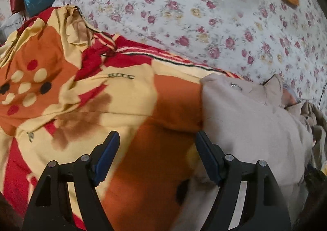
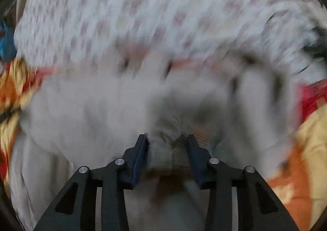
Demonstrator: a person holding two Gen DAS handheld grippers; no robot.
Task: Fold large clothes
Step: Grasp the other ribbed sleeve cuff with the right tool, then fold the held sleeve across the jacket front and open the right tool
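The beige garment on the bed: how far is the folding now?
Done: little that shows; the beige garment lies bunched on the orange and red quilt. In hand: the right tool has beige cloth between its jaws, but blur hides any grip. The left tool is open and empty. Left: the folds themselves.

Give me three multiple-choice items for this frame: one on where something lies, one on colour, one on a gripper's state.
1. In the left wrist view, where does the beige garment lie against the orange, red and yellow bedcover?
A. to its right, on top of it
B. to its left
C. hidden under it

2. What colour are the flowers on the white sheet?
A. blue
B. mostly dark pink
C. green

3. How does the left gripper stand?
A. shut on the garment
B. shut, empty
C. open, nothing between its fingers

Answers: 1 A, the garment's edge overlaps the bedcover at right. 2 B, rose prints cover the sheet. 3 C, a wide gap shows bare bedcover.
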